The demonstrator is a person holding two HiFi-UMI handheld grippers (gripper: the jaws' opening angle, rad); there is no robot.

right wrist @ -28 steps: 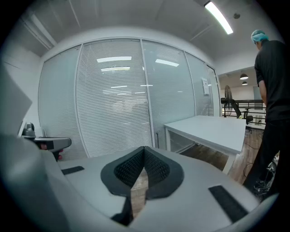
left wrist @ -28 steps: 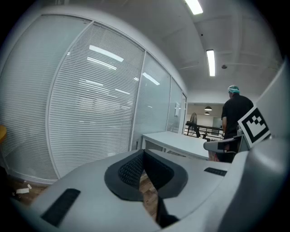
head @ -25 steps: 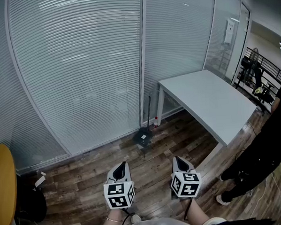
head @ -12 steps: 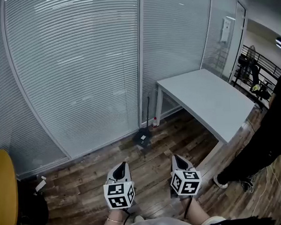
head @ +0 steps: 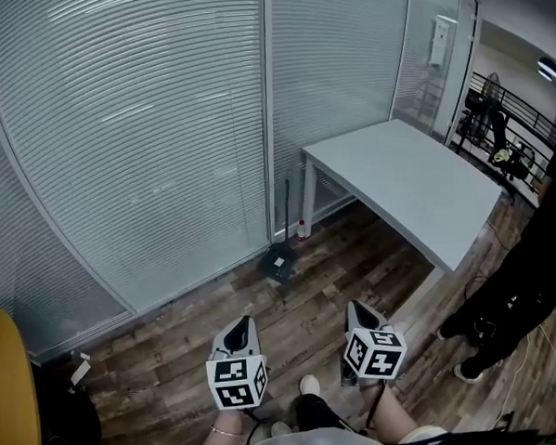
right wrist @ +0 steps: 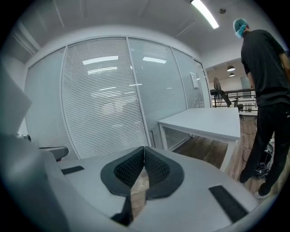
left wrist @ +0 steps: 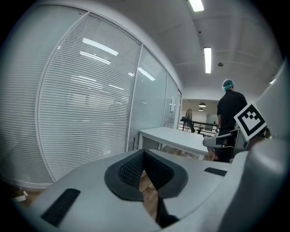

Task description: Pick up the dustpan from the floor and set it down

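Note:
The dark dustpan (head: 279,261) lies on the wood floor by the glass wall, its long black handle (head: 286,207) standing upright against the frame. Both grippers are held low in the head view, well short of it. My left gripper (head: 238,332) is shut with nothing between its pads. My right gripper (head: 357,313) is also shut and empty. In the left gripper view the left gripper (left wrist: 142,153) shows its tips meeting, and in the right gripper view the right gripper (right wrist: 144,150) does too. The dustpan is hidden behind the jaws in both gripper views.
A grey-white table (head: 416,186) stands to the right of the dustpan, with a small red-capped bottle (head: 302,230) at its leg. A person in black (head: 532,278) stands at the right. A yellow round top (head: 8,398) and a dark bag (head: 70,414) are at left.
The head view has shifted forward and down toward the floor; the dustpan now sits a little higher in it. A shoe tip shows between the grippers. The person at right has stepped.

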